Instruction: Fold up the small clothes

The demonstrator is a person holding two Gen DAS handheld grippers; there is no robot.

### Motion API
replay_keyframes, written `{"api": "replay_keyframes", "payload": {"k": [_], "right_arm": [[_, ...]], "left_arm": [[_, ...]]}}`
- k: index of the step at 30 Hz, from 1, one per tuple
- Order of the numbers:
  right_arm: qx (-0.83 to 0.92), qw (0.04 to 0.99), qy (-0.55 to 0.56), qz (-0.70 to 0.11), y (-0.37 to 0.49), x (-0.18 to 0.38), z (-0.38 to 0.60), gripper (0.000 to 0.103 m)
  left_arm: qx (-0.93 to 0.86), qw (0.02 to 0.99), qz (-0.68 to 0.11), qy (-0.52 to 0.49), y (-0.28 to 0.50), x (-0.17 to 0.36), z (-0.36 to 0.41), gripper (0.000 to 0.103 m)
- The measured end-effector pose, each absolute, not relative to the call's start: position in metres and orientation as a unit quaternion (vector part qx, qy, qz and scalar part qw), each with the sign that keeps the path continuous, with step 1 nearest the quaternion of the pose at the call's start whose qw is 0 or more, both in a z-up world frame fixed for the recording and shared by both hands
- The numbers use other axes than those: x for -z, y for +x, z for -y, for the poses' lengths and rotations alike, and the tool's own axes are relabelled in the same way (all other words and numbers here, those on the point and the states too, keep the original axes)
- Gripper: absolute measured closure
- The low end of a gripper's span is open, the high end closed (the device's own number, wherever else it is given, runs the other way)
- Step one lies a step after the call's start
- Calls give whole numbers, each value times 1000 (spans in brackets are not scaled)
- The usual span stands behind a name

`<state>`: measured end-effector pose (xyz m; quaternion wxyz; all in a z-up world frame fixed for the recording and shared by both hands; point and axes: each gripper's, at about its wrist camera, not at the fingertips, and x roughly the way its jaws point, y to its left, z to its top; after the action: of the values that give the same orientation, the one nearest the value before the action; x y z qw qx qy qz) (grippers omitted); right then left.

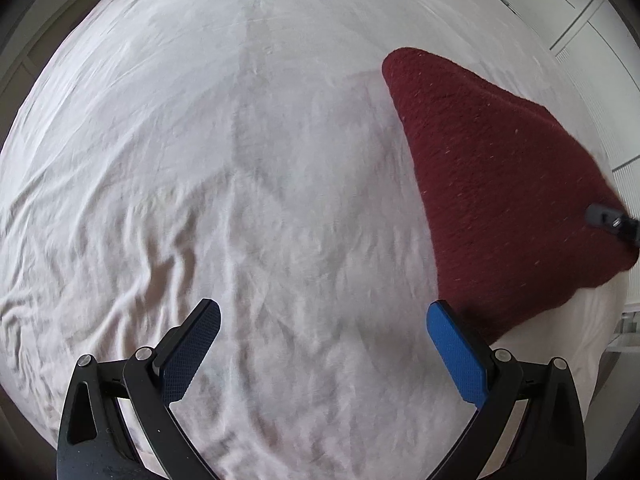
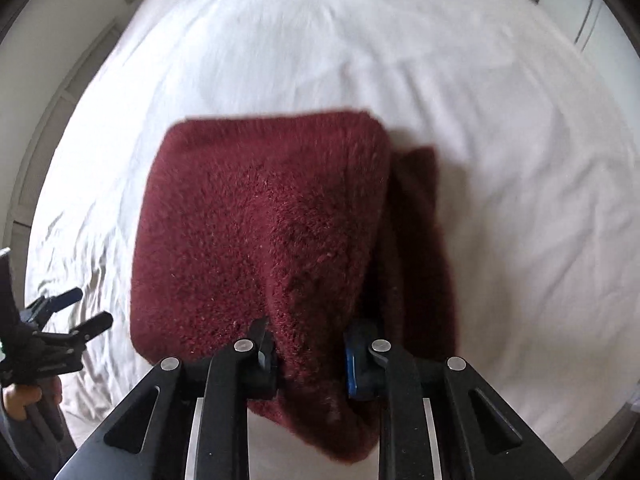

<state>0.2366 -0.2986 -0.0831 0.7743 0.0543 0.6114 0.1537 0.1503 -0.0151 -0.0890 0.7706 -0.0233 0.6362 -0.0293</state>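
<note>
A dark red fuzzy garment (image 2: 260, 224) lies folded on the white bed sheet (image 2: 500, 120), with a second layer showing at its right side. My right gripper (image 2: 308, 344) is shut on the garment's near edge, which bunches between the fingers. In the left wrist view the garment (image 1: 492, 184) lies to the right, and the right gripper (image 1: 612, 220) shows at its far right edge. My left gripper (image 1: 324, 320) is open and empty over bare sheet, left of the garment. It also shows at the left edge of the right wrist view (image 2: 76, 312).
The wrinkled white sheet (image 1: 200, 160) covers the whole bed. White wardrobe doors (image 1: 580, 12) stand beyond the bed's far right. A wall and door frame (image 2: 48, 128) run along the left side.
</note>
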Motion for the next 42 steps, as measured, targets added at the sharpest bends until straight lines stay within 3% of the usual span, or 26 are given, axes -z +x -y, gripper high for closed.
{"api": "replay_keyframes", "payload": {"k": [5,11,13,15,16,28,33,42], "right_arm": [[-127,788,28,-602,230,77,320,81],[-106,754,32,-648,226,133,330,76],[-90,757,20,-647,227,135,330,61],[-77,763,9,-642,227,130,331,33],[-77,763,10,-641,227,128,332,30],[-93,766,25,-635,229,99,335,23],[-101,780,41,-616,244,82,327,15],[-94,773,32,-627,255,122,314,7]], "left_arm": [[41,772,-634,-14,152,88,28,1],[51,768,-638,-12,155,94,47,1],[53,767,-639,-10,155,95,50,1],[53,768,-639,-7,155,95,52,1],[52,768,-638,-7,155,96,52,1],[72,782,-619,-5,189,80,71,1],[85,789,-609,-19,212,73,84,1],[115,774,-620,-59,235,93,112,1]]}}
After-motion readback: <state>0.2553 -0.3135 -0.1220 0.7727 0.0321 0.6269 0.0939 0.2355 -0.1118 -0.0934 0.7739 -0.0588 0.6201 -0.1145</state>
